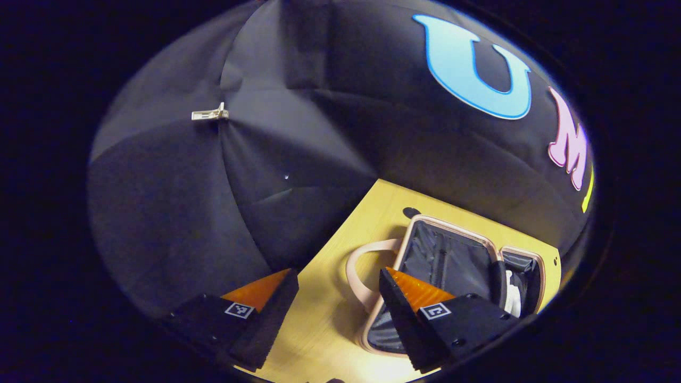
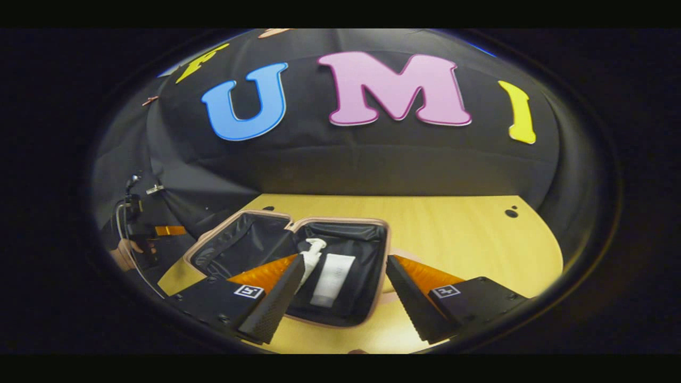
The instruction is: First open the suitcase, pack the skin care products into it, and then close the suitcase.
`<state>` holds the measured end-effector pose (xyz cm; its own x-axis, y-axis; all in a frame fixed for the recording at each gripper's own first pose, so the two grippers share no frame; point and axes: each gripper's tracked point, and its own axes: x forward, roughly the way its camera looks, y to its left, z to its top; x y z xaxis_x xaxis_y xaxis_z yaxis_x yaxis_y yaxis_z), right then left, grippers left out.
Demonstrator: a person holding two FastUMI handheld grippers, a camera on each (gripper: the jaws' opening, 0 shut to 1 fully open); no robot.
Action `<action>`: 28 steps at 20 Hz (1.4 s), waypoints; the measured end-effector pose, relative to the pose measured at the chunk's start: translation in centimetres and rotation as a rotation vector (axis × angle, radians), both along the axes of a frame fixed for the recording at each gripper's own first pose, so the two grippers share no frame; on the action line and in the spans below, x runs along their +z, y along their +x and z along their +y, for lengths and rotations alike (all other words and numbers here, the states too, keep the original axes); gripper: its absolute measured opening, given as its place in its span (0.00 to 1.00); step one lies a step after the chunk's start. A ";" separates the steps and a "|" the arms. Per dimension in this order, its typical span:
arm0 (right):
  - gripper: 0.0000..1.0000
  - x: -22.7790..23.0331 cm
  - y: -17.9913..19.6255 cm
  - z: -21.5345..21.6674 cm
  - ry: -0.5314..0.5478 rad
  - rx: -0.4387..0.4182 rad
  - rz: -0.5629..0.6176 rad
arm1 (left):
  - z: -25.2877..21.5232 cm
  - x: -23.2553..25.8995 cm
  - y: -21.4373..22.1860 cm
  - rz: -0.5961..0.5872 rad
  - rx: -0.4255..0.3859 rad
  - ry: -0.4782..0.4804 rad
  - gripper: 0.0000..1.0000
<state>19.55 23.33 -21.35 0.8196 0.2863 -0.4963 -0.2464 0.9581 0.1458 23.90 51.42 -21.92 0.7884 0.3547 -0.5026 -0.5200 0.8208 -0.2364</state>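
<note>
The suitcase (image 2: 298, 255) lies open on the tabletop (image 2: 457, 239), with a pump bottle (image 2: 310, 258) and a white tube (image 2: 332, 279) already in its right half. Both the left gripper (image 1: 332, 314) and the right gripper (image 2: 340, 298) hover with jaws spread, holding nothing. Closing looks like what's left.

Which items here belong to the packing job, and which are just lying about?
Job:
- suitcase, lying open on the table
- pump bottle, inside the suitcase
- white tube, beside the bottle
- right tool, open above the case
- left tool, open

Lying about:
- table
- clip on the cloth wall
</note>
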 end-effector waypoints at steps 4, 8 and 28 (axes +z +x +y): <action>0.98 0.4 -1.8 -5.2 -0.066 -0.043 -0.026 | 0.9 -4.4 3.5 0.083 -0.073 -0.093 0.96; 0.98 0.9 -4.0 -9.1 -0.068 -0.129 -0.031 | 0.1 -6.4 6.0 0.103 -0.155 -0.182 0.93; 0.97 1.1 -3.0 -13.9 -0.057 -0.112 -0.016 | -12.2 19.4 1.5 -0.331 -0.302 0.023 0.06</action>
<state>16.57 9.39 -20.27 0.8528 0.1641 -0.4958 -0.1394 0.9864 0.0867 25.40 39.20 -2.54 0.9754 0.0923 -0.2003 -0.1559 0.9311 -0.3297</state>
